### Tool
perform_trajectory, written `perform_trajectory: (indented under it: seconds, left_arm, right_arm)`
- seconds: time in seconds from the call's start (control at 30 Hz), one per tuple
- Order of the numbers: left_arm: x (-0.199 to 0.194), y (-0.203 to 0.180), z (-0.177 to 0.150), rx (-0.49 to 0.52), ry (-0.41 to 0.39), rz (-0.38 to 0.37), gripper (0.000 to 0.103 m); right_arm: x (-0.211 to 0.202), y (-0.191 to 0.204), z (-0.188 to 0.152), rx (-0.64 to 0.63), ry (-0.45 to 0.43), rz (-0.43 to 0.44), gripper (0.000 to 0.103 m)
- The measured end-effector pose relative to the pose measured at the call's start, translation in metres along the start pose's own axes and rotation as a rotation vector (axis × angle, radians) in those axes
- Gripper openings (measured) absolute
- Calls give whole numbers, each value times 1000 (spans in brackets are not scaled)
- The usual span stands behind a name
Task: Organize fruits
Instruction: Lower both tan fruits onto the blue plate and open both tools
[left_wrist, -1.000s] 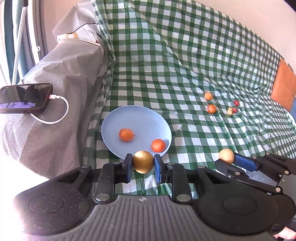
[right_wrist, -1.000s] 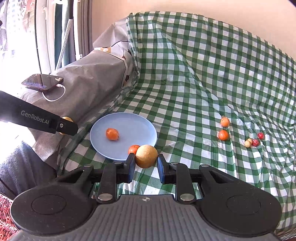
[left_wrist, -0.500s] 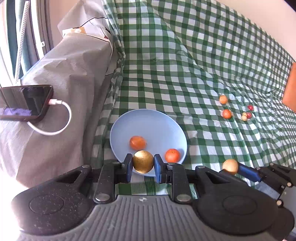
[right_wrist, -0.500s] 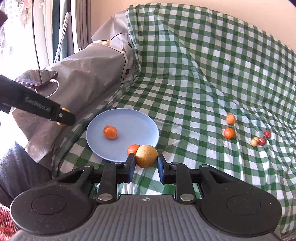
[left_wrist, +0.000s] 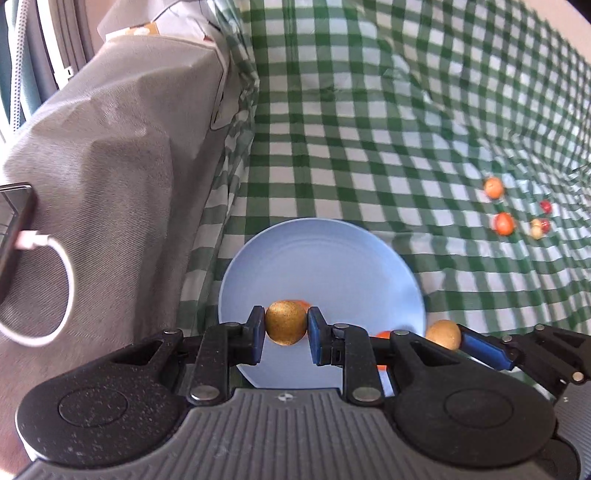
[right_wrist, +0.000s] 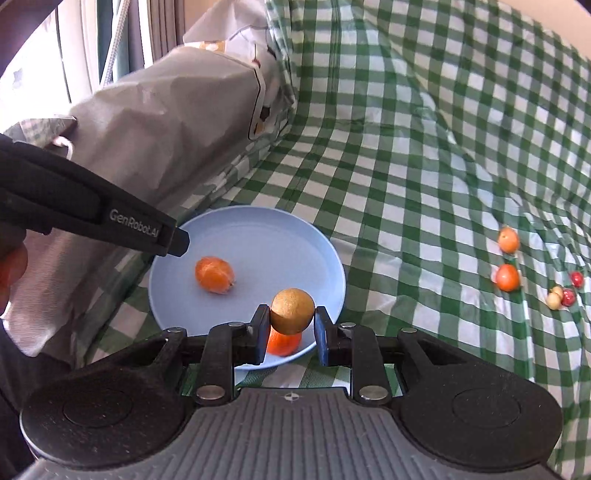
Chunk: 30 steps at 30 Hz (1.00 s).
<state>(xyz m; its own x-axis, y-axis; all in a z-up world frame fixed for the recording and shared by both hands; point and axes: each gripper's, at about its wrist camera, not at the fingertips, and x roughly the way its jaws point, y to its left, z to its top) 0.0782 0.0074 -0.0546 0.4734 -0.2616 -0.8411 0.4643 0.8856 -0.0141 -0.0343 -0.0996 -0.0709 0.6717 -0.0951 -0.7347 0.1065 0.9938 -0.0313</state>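
My left gripper (left_wrist: 286, 328) is shut on a golden-brown round fruit (left_wrist: 286, 326) and holds it over the near part of the blue plate (left_wrist: 321, 258). My right gripper (right_wrist: 291, 325) is shut on a second golden-brown fruit (right_wrist: 292, 311) over the plate's (right_wrist: 258, 229) near right rim; it also shows in the left wrist view (left_wrist: 443, 334). Two orange fruits lie on the plate, one (right_wrist: 214, 275) at its middle and one (right_wrist: 282, 343) under my right gripper. The left gripper's finger (right_wrist: 110, 218) reaches over the plate's left edge.
Two orange fruits (right_wrist: 509, 240) (right_wrist: 508, 277) and small red and pale fruits (right_wrist: 561, 295) lie on the green checked cloth (right_wrist: 424, 166) to the right. A grey covered block (left_wrist: 110, 147) stands left of the plate, with a phone and white cable (left_wrist: 22, 236) on it.
Both grippers have moved forward with their fruits and now hang over the plate. The plate looks closer in both views.
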Motion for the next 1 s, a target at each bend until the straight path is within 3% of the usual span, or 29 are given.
perform_trajectory:
  seconds: [0.13,0.2,0.23,0.27,0.3,0.33,0.37,0.43,0.57,0.8,1.0]
  left_arm:
    - [25,2,3,16,31,32,27]
    - [30,1,3,23,18,63,34]
    - [29,1,3,30,13,66,56]
    - [27,0,4,34,7,63,85]
    - [21,0,4,33,-7,59,96]
    - [13,0,2,31,-33,51,102]
    - [3,0,0,31,-58,41,103]
    - [-11,-2,-3,48,-54,27,103]
    - [-40,3,-28,29,-26,29,103]
    - [-83,7,-80,-7,7,55,103]
    - [-112,-2,-92,18,-63,65,103]
  right_arm:
    - [23,1,5,-15,39,0,27]
    - [34,2,6,-24,57,3,27]
    - [39,2,8,-25,67,13,27]
    - [43,2,9,-19,72,24,28]
    - [45,1,11,-11,71,34,30]
    - [46,0,14,-9,73,42,42]
    - [44,0,16,-5,70,41,59]
    - [35,-2,17,4,54,31,74]
    - [4,-5,4,10,70,26,86]
    - [-62,0,-43,48,95,11,95]
    - [-93,3,-51,50,8,-28,97]
